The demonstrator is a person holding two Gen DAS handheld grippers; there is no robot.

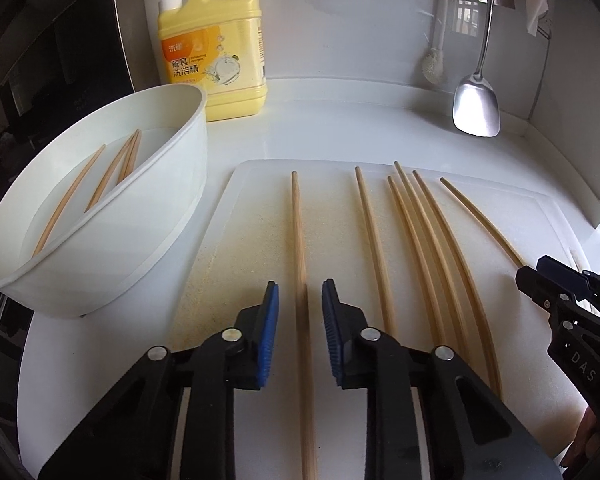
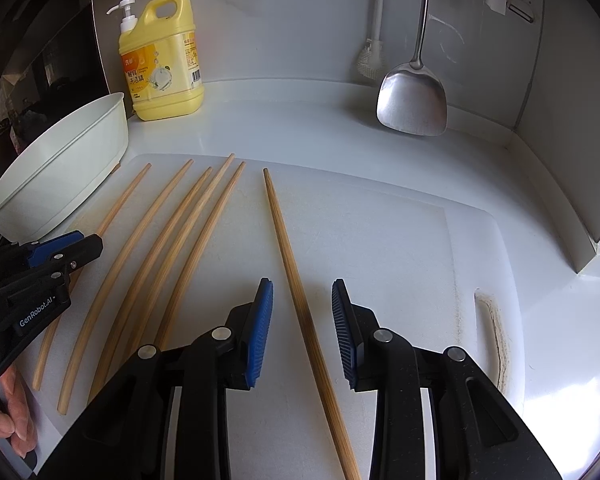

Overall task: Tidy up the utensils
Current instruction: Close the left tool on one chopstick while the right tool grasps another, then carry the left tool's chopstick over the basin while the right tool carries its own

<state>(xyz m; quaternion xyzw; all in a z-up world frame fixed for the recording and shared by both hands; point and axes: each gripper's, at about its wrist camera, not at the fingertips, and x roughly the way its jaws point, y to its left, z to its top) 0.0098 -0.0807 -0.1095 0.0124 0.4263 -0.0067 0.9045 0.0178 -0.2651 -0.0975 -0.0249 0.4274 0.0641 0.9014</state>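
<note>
The white desk (image 1: 340, 128) carried a white cutting board (image 1: 260, 208), a white tub (image 1: 100, 264) at its left edge, and a yellow detergent jug (image 1: 214, 48) with a pump against the back wall. A steel spatula (image 1: 476, 108) and a white brush (image 1: 436, 66) hung at the rear.

Six chopsticks (image 1: 412, 248) lay lengthwise on the board. Only the left wrist view looked into the tub, where three more chopsticks (image 1: 116, 168) leaned inside; the right wrist view showed just its outer wall. Only the right wrist view showed a stained slot (image 2: 496, 336) near the board's right edge and a person's fingers (image 2: 16, 412) on the other handle.

The left hand-held gripper (image 1: 300, 316) straddled the leftmost chopstick (image 1: 298, 232), pads not pressing it, so released. The right hand-held gripper (image 2: 302, 316) straddled the rightmost chopstick (image 2: 288, 248), likewise released.

Legible: "GenRobot.AI" on the left unit, "DAS" on the right. The jug carried Chinese characters, too small for me to read reliably.
</note>
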